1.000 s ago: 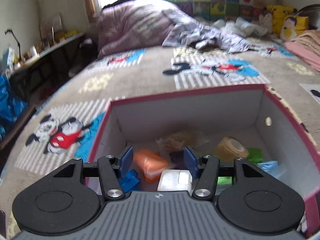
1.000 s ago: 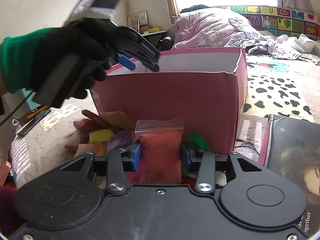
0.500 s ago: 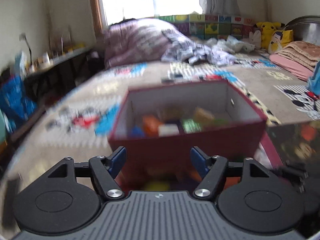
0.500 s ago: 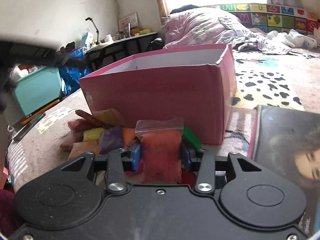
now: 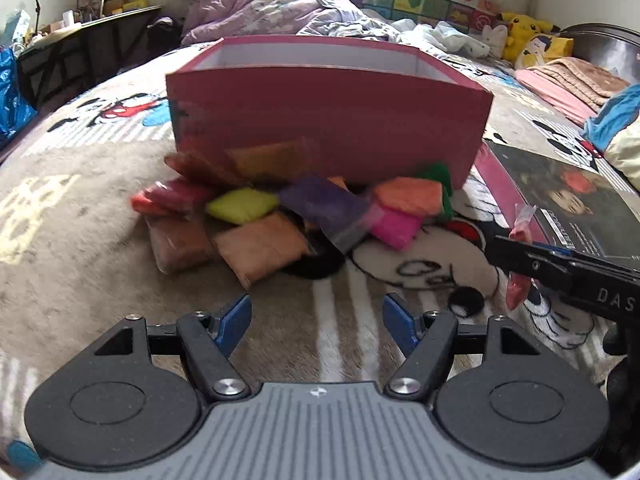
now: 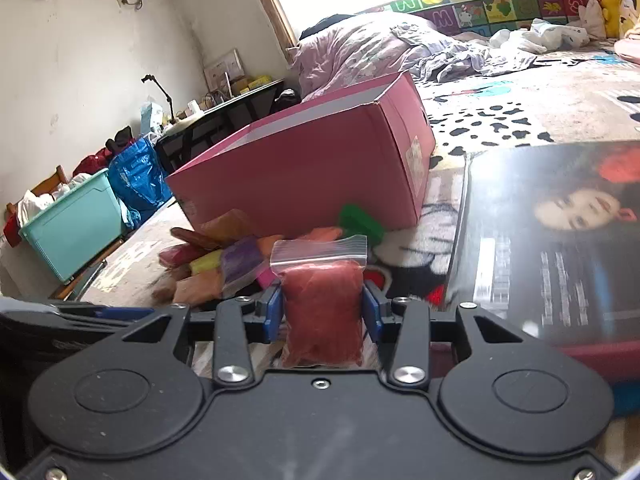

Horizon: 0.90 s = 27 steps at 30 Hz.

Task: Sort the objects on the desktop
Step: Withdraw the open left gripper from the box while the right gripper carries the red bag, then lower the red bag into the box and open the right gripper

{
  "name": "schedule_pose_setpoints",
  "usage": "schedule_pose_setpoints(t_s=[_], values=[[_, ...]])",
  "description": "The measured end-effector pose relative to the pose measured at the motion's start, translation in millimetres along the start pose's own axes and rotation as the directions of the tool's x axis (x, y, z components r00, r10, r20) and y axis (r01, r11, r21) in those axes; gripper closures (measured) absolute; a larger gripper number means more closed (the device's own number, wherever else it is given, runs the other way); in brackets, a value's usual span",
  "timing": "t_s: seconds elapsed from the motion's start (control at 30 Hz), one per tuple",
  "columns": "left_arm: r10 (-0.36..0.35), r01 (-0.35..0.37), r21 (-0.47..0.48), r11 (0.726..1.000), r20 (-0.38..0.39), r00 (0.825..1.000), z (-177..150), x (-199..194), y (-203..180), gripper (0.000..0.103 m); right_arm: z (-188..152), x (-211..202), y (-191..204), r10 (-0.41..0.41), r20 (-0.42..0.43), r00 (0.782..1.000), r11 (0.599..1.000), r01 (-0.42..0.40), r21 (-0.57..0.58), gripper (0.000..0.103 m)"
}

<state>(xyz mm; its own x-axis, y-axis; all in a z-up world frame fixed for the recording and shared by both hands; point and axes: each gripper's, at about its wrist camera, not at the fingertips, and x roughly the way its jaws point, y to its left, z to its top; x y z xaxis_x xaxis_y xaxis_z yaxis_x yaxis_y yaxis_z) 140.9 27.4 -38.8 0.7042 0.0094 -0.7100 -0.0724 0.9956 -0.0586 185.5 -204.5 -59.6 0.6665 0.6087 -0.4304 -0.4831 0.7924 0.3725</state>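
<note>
A pink cardboard box stands on the patterned blanket; it also shows in the right wrist view. A pile of small coloured bags lies against its near wall, seen too in the right wrist view. My left gripper is open and empty, low over the blanket in front of the pile. My right gripper is shut on a red bag with a clear zip top. The right gripper also shows at the right of the left wrist view.
A glossy magazine lies right of the box. A rumpled purple duvet and plush toys lie at the back. A teal bin, a blue bag and a dark desk stand left of the bed.
My left gripper has pulled back out of the box and dropped low in front of the pile, still open. My right gripper keeps the red bag and has swung to the right.
</note>
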Motion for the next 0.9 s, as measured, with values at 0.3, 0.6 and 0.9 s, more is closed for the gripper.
schedule_pose_setpoints(t_s=[0.3,0.6,0.9], values=[[-0.021,0.019,0.047,0.999,0.035,0.999,-15.7,16.2,-8.0,0.031,-8.1,-20.7,16.1,-0.016,0.012,1.000,0.999,0.016,-0.033,0.063],[-0.049,0.046,0.084,0.995,0.041,0.998,-17.4,26.1,-12.1,0.009,0.4,-39.5,38.5,-0.010,0.003,1.000,0.998,0.010,-0.059,0.063],[-0.030,0.027,0.098,0.995,0.026,0.999,-19.1,32.5,-18.9,0.000,64.3,-33.3,63.1,0.022,0.012,1.000,0.992,-0.021,-0.126,0.063]])
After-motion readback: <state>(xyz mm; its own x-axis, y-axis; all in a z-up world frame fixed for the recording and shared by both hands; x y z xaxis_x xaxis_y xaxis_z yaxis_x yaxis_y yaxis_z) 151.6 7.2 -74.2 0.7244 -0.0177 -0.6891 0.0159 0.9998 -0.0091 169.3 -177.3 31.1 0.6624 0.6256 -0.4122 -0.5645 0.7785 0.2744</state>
